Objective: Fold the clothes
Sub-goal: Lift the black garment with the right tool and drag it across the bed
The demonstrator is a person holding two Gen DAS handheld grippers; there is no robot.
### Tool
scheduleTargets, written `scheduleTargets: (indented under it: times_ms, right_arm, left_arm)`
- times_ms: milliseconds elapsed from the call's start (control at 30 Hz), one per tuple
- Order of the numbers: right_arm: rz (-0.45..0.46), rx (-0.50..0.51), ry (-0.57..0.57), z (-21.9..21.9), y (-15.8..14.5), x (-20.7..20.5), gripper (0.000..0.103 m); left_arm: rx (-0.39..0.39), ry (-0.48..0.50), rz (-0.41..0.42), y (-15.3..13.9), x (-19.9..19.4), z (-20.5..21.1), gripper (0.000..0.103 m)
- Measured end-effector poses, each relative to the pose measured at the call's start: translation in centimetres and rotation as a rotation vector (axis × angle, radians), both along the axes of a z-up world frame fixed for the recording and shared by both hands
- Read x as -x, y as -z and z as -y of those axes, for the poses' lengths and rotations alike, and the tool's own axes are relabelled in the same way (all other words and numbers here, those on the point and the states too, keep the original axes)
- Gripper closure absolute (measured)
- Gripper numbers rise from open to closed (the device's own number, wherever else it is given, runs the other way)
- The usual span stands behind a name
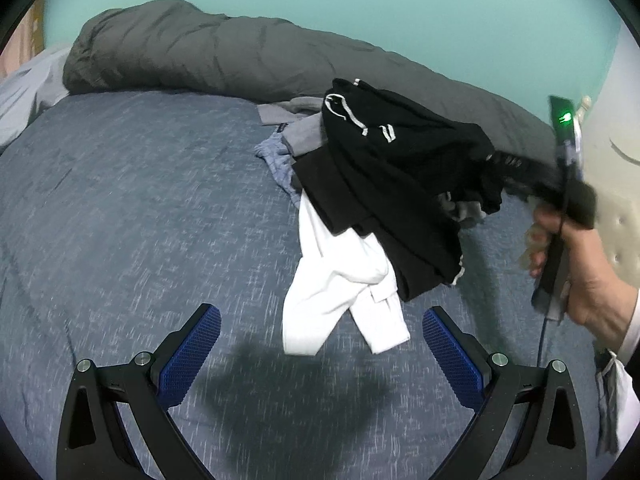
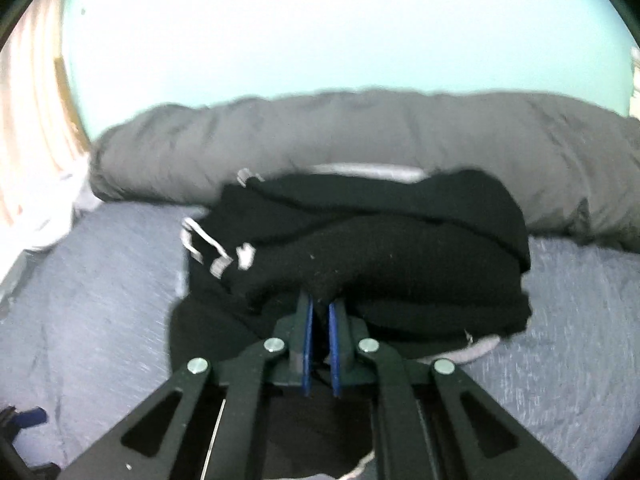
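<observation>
The black garment with white drawstrings lies on top of a clothes pile on the blue bedspread, its long axis running from the grey duvet toward the near right, over a white garment. The right gripper has its jaws nearly together, pinching a fold of the black cloth. The left gripper hangs wide apart above the bedspread, holding nothing.

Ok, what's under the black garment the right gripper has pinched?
Under the black garment, a white garment, grey pieces and blue fabric stick out on the bed. How far they reach underneath is covered.
</observation>
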State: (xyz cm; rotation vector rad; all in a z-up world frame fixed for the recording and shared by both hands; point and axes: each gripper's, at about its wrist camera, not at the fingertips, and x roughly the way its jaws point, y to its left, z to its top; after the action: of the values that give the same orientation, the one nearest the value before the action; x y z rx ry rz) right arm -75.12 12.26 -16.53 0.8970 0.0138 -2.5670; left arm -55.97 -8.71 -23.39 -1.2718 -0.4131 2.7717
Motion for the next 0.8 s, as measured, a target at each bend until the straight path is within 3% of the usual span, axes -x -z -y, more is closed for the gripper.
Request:
scheduleTargets:
  times_ms: [167,367,800]
  right_arm:
    - [-0.051,0.092,-0.048,0.1,-3.8,-2.8,0.097]
    - [-0.145,0.121,-0.114,-1.3,-6.7,-10.1,0.097]
    - [-0.173,0.161,-0.194,-5.2,-4.9,-29.4,0.101]
  left_arm:
    - [0.006,-0.005,-0.026,-1.0,-1.9,0.2,0.0]
    - [0.01,-0.025,-0.071,-2.3,-5.6,0.8,0.0]
    - [-0.028,-0.049,-0.144,-2.5,-18.0,0.9,0.0]
